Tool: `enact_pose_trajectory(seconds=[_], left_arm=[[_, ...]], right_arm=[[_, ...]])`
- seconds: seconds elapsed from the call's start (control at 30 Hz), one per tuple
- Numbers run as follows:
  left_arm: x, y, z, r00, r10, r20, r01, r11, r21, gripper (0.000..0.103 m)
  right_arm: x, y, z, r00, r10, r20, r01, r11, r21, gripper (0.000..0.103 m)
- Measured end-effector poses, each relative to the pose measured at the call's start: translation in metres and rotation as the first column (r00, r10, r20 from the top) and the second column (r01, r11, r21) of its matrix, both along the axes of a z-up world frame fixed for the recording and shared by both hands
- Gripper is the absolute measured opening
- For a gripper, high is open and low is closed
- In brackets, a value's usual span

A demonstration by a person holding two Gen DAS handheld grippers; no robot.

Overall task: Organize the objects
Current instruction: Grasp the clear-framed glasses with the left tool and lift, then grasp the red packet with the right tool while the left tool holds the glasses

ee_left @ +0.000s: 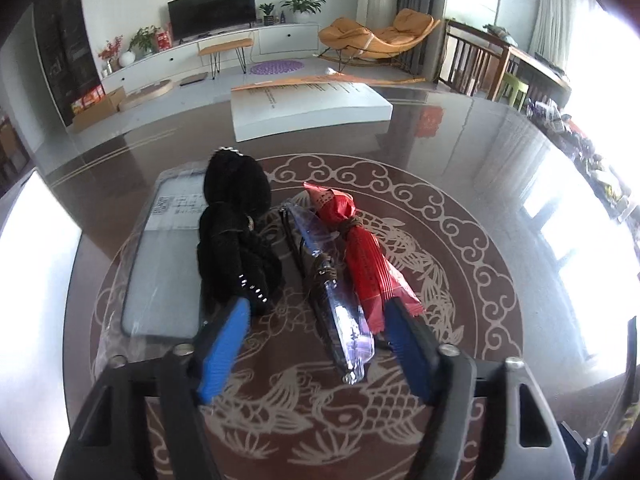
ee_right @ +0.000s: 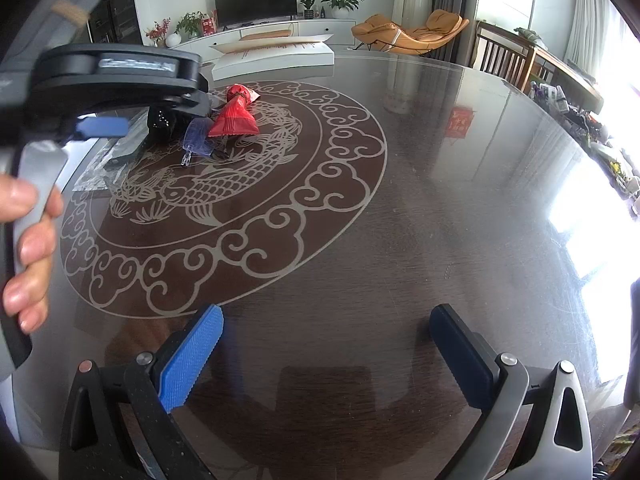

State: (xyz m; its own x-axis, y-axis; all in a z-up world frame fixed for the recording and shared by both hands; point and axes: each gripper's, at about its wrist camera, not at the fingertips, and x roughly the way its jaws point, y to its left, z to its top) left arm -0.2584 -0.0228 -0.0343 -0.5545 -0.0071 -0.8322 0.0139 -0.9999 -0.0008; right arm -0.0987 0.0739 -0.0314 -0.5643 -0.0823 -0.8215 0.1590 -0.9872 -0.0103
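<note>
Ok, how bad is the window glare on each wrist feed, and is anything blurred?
Left wrist: blown-out white at both edges and glare on the glossy table, but the red packet and clear pen read sharply. Right wrist: strong window reflection on the right of the tabletop; the left gripper is close and motion-blurred; every straight line bows from fisheye.
</note>
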Motion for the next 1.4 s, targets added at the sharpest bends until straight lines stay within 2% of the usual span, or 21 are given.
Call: enact_pose_trajectory(seconds=[0.1, 0.13, 0.27, 0.37, 0.47, 0.53, 0.6, 0.63, 0.7, 0.83, 0.9, 0.93, 0.97, 1.0, 1.03, 1.2, 1.4], left_arm=[[-0.006, 0.002, -0.013, 1.0, -0.008, 0.017, 0.008, 1.0, -0.006, 0.024], [-0.003, 0.001, -0.014, 1.0, -0.002, 0.006, 0.002, 1.0, -0.01, 0.021], [0.031, -0.009, -0.015, 1.0, 0.009, -0.021, -0.009, 1.0, 0.023, 0.02], [0.075, -0.017, -0.016, 1.0, -0.001, -0.006, 0.001, 0.998, 0.068, 0.019], [0.12, -0.023, -0.016, 1.0, -0.023, 0.013, 0.022, 0.997, 0.07, 0.02], [0.133, -0.027, -0.015, 0.999, -0.034, 0.023, 0.032, 0.995, 0.09, 0.031], [0.136, -0.03, -0.014, 0.999, -0.04, 0.02, 0.038, 0.995, 0.09, 0.075], [0.133, -0.03, -0.012, 0.999, -0.035, 0.009, 0.034, 0.997, 0.073, 0.081], [0.123, -0.031, -0.011, 0.999, -0.037, 0.002, 0.037, 0.998, 0.058, 0.083], [0.101, -0.024, -0.026, 0.997, -0.042, 0.065, 0.041, 0.999, 0.018, 0.083], [0.099, -0.023, -0.028, 0.998, -0.037, 0.051, 0.038, 0.999, -0.022, 0.087], [0.099, -0.024, -0.029, 0.998, -0.032, 0.05, 0.033, 0.999, -0.017, 0.088], [0.1, -0.027, -0.03, 0.999, -0.024, 0.048, 0.025, 1.0, -0.004, 0.092], [0.1, -0.029, -0.031, 0.999, -0.015, 0.048, 0.015, 1.0, -0.01, 0.1], [0.1, -0.031, -0.034, 0.999, -0.004, 0.046, 0.004, 1.0, -0.006, 0.103], [0.104, -0.034, -0.035, 1.0, -0.007, 0.003, 0.007, 1.0, -0.004, 0.103], [0.105, -0.034, -0.034, 1.0, -0.011, -0.004, 0.011, 1.0, -0.002, 0.103]], right_arm=[[0.0, 0.0, 0.0, 1.0, 0.0, 0.0, 0.0, 1.0, 0.0, 0.103], [0.0, 0.0, 0.0, 1.0, 0.0, 0.0, 0.0, 1.0, 0.0, 0.103], [0.0, 0.0, 0.0, 1.0, 0.0, 0.0, 0.0, 1.0, 0.0, 0.103], [0.0, 0.0, 0.0, 1.0, 0.0, 0.0, 0.0, 1.0, -0.001, 0.103], [0.0, 0.0, 0.0, 1.0, 0.0, 0.0, 0.0, 1.0, 0.0, 0.103], [0.0, 0.0, -0.001, 1.0, -0.001, 0.0, 0.001, 1.0, 0.0, 0.103], [0.0, 0.0, -0.001, 1.0, 0.0, 0.0, 0.0, 1.0, 0.0, 0.103], [0.0, 0.0, -0.001, 1.0, 0.0, 0.0, 0.0, 1.0, 0.0, 0.103], [0.0, 0.0, -0.001, 1.0, 0.0, -0.001, 0.0, 1.0, 0.0, 0.103], [0.0, 0.0, -0.001, 1.0, 0.0, -0.001, 0.0, 1.0, 0.0, 0.103], [0.0, 0.0, -0.001, 1.0, 0.0, -0.001, 0.0, 1.0, -0.001, 0.103], [0.0, 0.0, -0.001, 1.0, -0.001, -0.001, 0.001, 1.0, -0.001, 0.103], [0.0, 0.0, -0.001, 1.0, -0.001, -0.001, 0.001, 1.0, -0.002, 0.103], [0.0, 0.0, -0.001, 1.0, -0.001, -0.002, 0.001, 1.0, -0.004, 0.103], [0.0, 0.0, -0.001, 1.0, -0.001, -0.003, 0.001, 1.0, -0.006, 0.103], [0.0, 0.0, -0.001, 1.0, -0.001, -0.003, 0.001, 1.0, -0.007, 0.103], [-0.001, -0.001, 0.0, 1.0, 0.003, 0.0, -0.003, 1.0, 0.0, 0.103]])
